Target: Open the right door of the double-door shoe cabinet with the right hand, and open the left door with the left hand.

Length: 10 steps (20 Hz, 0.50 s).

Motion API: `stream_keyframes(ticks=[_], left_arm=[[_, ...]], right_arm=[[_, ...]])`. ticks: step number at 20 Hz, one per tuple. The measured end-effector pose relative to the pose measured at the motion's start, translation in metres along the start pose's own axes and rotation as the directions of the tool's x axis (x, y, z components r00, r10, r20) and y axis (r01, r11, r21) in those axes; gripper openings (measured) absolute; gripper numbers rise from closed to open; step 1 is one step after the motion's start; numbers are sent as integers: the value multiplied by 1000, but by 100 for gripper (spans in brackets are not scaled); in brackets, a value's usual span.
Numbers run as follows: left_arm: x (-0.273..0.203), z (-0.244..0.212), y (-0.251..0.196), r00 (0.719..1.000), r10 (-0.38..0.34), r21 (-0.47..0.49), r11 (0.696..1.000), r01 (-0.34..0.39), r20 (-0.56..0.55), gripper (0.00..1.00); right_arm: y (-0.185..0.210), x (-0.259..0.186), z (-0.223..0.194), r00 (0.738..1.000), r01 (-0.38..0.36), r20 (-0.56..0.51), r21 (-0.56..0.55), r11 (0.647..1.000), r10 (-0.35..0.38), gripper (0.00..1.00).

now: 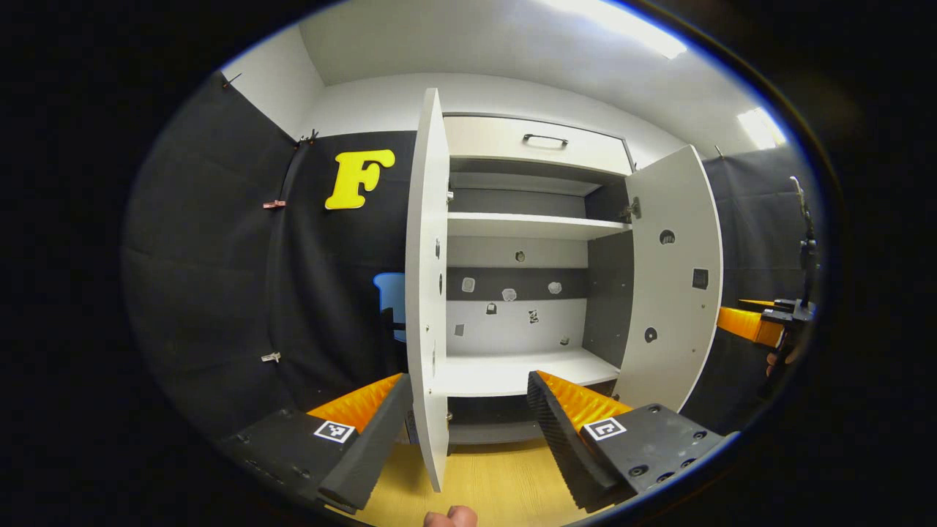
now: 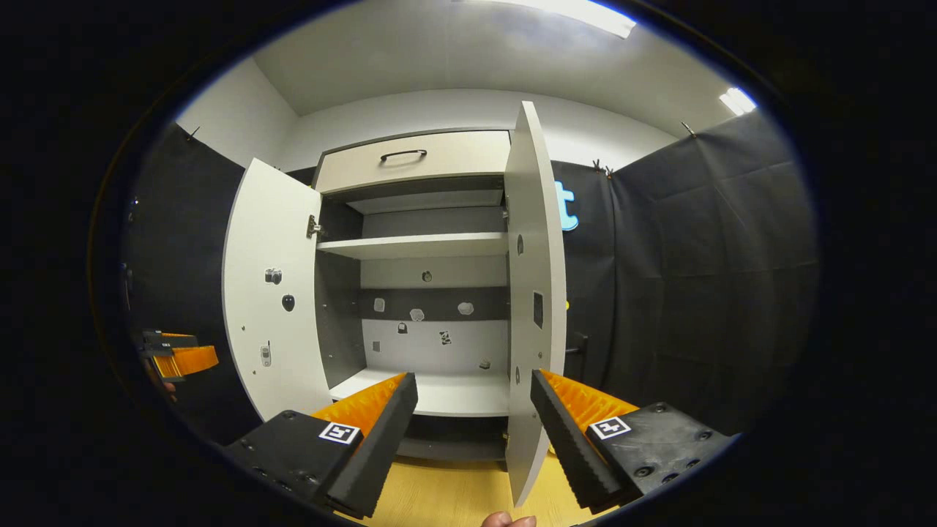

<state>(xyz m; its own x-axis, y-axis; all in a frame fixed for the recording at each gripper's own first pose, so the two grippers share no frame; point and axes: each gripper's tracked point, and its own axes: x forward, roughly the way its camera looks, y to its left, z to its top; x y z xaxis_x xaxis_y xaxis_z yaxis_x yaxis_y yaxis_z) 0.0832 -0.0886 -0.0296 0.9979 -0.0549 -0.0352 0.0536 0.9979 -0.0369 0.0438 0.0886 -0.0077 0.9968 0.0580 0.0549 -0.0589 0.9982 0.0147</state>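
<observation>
Before the shoe cabinet [image 1: 527, 307], both doors stand swung wide. Its left door [image 1: 428, 293] sits edge-on between the spread fingers of the left gripper [image 1: 468, 424], touching neither; its right door [image 2: 534, 293] likewise between the right gripper [image 2: 472, 428] fingers, also spread.

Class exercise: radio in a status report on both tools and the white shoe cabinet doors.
Left tool open, straddling the white left door edge. Right tool open beside the white right door. Both doors swung wide, grey shelves bare. Nothing in the way.

White shoe cabinet [image 1: 534, 146]; left door [image 1: 428, 293], right door [image 2: 534, 293] open
</observation>
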Motion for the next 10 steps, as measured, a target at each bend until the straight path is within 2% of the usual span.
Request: stream_keyframes(ticks=[10], left_arm=[[2,-3,-9,1000,-16,13,1000,17,-12,98]], right_arm=[[-6,-5,-2,1000,13,0,10,1000,-13,98]])
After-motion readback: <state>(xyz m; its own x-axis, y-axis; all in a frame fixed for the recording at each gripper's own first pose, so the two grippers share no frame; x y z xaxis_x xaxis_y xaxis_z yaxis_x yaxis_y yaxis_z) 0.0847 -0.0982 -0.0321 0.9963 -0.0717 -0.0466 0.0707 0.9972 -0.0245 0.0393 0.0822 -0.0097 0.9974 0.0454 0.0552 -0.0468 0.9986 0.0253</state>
